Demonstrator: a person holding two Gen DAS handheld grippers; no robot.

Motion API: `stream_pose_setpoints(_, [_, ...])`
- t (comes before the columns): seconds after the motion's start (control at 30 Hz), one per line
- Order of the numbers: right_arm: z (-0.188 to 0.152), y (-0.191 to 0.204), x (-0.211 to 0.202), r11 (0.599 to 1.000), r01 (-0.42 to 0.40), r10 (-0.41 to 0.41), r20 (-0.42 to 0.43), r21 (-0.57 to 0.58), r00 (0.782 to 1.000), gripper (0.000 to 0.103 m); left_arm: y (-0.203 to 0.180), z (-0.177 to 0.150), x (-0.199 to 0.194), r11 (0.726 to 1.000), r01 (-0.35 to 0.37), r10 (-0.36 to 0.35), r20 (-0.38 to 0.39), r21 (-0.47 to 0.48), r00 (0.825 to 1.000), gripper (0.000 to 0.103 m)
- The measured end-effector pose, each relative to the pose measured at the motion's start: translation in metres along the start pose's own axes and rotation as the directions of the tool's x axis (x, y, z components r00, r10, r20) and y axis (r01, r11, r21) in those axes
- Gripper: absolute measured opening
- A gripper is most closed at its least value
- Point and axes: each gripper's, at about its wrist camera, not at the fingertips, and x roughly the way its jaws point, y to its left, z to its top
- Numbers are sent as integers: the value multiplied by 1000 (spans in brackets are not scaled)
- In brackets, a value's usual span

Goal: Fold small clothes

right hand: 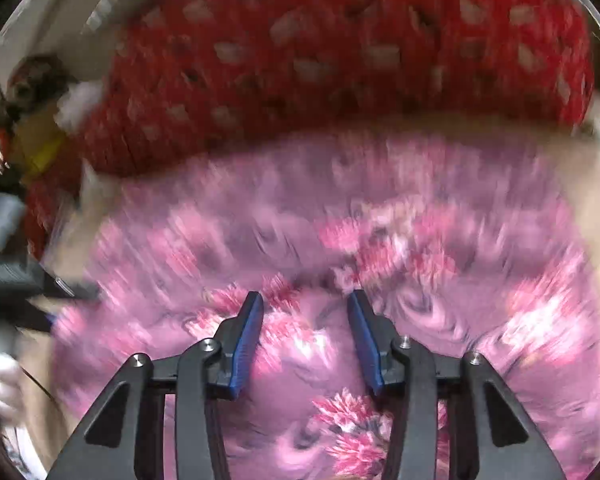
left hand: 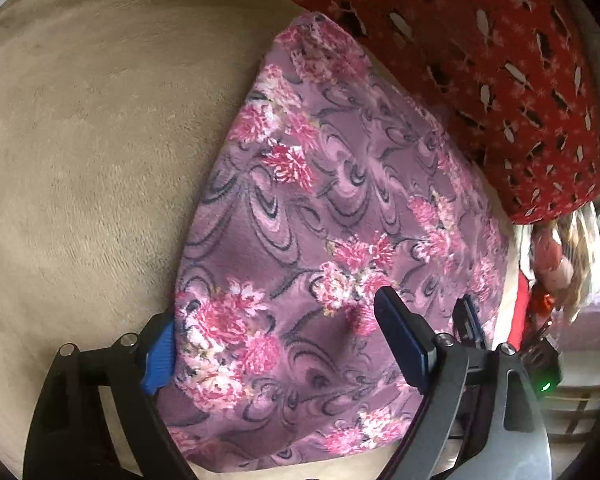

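A mauve cloth with pink flowers [left hand: 340, 208] lies flat on a beige plush surface [left hand: 80, 140]. My left gripper [left hand: 276, 328] is open, its blue-padded fingers [left hand: 400, 336] straddling the cloth's near left edge. In the right wrist view the same floral cloth [right hand: 440, 240] fills the frame, blurred by motion. My right gripper [right hand: 306, 312] is open just above the cloth, with nothing between its fingers. The right gripper also shows at the right edge of the left wrist view [left hand: 470, 320].
A red cloth with white and dark marks [left hand: 500, 80] lies bunched just beyond the floral cloth; it also shows in the right wrist view [right hand: 320, 60]. Assorted clutter [left hand: 568, 256] sits at the far right edge of the surface.
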Motion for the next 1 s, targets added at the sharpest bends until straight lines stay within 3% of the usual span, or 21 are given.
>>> stream_pose_setpoints(0.07, [2,2,1,1000,15,-15,2,0,1000,47,-4,-3,-1,1000,-14,14,3,11,1000,75])
stream_pose_setpoints(0.13, [2,6,2,999,32,-32,4,-21,999,48,-6,-6,-2,999,-32,32,-1,24,999,52])
stream_pose_setpoints(0.17, [2,9,2,999,36,-36,8,-24,999,48,-5,-7,-5,999,-31,31,1,25,1000,45])
stream_pose_setpoints(0.2, [2,9,2,999,36,-35,11,-23,999,48,-5,-8,-7,1000,-24,24,-3,21,1000,28])
stream_pose_setpoints(0.23, [2,9,1,999,34,-33,14,-20,999,48,-5,-9,-11,1000,-10,10,-7,16,1000,22])
stream_pose_setpoints(0.37, [-2,6,1,1000,26,-26,19,-14,999,48,-15,-15,-38,998,64,-64,33,23,997,20])
stream_pose_setpoints(0.53, [-4,4,1,1000,16,-16,22,-6,1000,48,-51,-24,-54,991,98,-103,52,86,993,19])
stream_pose_setpoints(1.0, [2,-10,-16,996,-80,81,-23,43,996,52,-118,-43,-45,982,171,-175,38,83,984,18])
